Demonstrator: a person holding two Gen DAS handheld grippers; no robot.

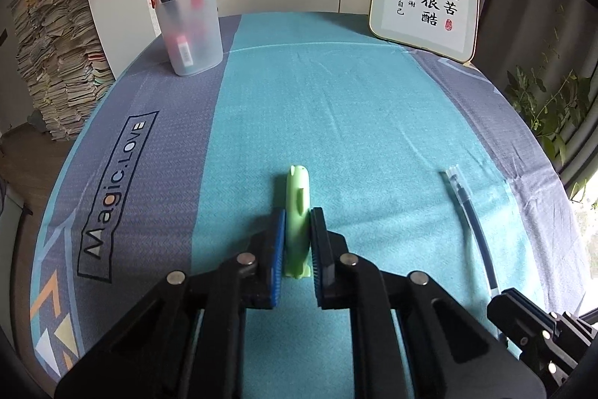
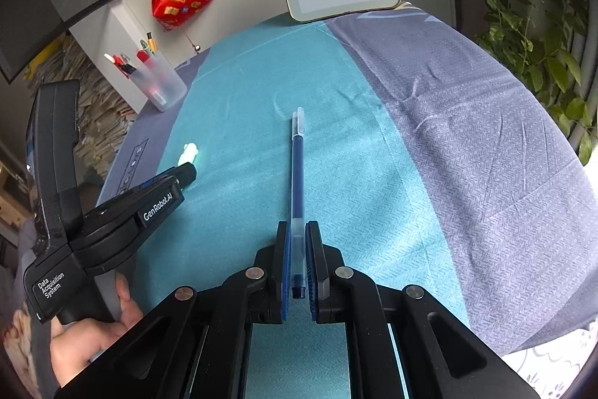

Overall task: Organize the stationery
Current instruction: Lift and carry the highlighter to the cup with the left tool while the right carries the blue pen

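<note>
One teal-grey tablecloth (image 1: 336, 107) fronts paper stacks (image 1: 56, 55).

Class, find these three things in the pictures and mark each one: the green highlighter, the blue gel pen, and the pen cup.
green highlighter (image 1: 298, 197): left wrist view, on its body ahead of the fingers.
blue gel pen (image 2: 297, 174): right wrist view, on its dark barrel.
pen cup (image 1: 198, 36): left wrist view, on its frosted wall.
</note>
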